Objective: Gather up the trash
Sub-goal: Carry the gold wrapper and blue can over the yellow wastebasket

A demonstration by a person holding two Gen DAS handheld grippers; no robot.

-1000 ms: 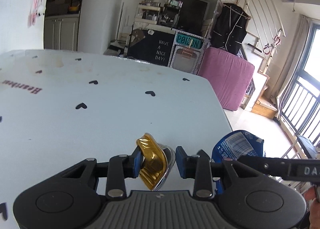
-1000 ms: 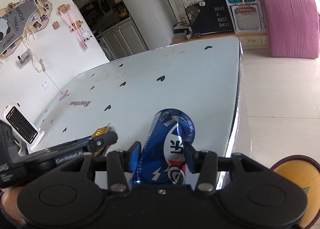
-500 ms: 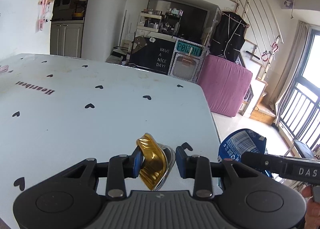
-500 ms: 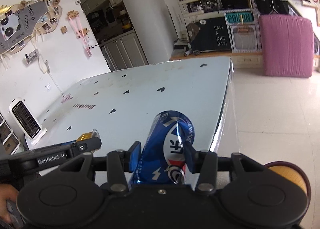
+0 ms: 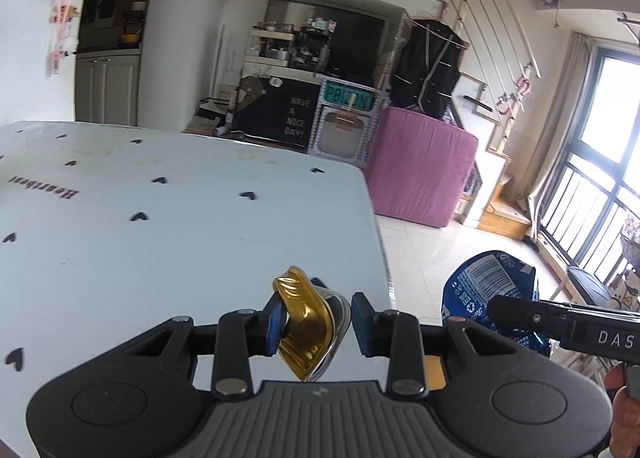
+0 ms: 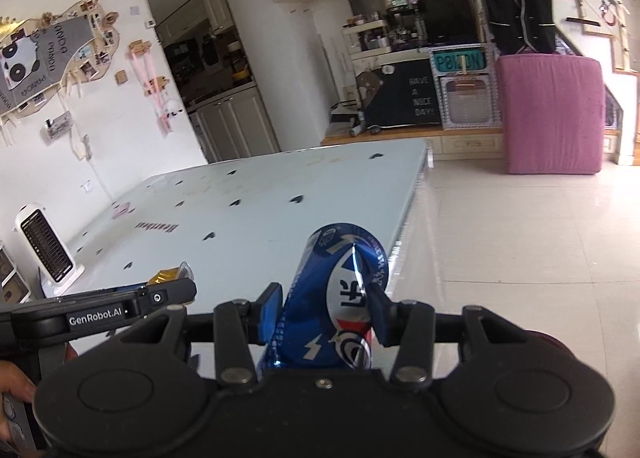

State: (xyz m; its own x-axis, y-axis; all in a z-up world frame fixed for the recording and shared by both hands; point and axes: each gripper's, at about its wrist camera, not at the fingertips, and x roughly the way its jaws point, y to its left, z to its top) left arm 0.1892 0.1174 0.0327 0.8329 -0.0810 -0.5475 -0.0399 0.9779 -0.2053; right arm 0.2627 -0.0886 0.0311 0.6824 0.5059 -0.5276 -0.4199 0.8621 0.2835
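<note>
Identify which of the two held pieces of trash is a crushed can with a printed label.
The blue can in the right gripper; the left gripper holds a plain gold foil cup.

Both my wrist cams sit right behind the claws, angled down, sharing the pale heart-print table (image 5: 168,242) (image 6: 288,186) and far pink mattress (image 5: 420,170) (image 6: 552,114).

Glossy gold foil cup (image 5: 306,328), shiny crumpled blue metal can (image 6: 334,298), smooth glossy table (image 5: 160,226)
</note>
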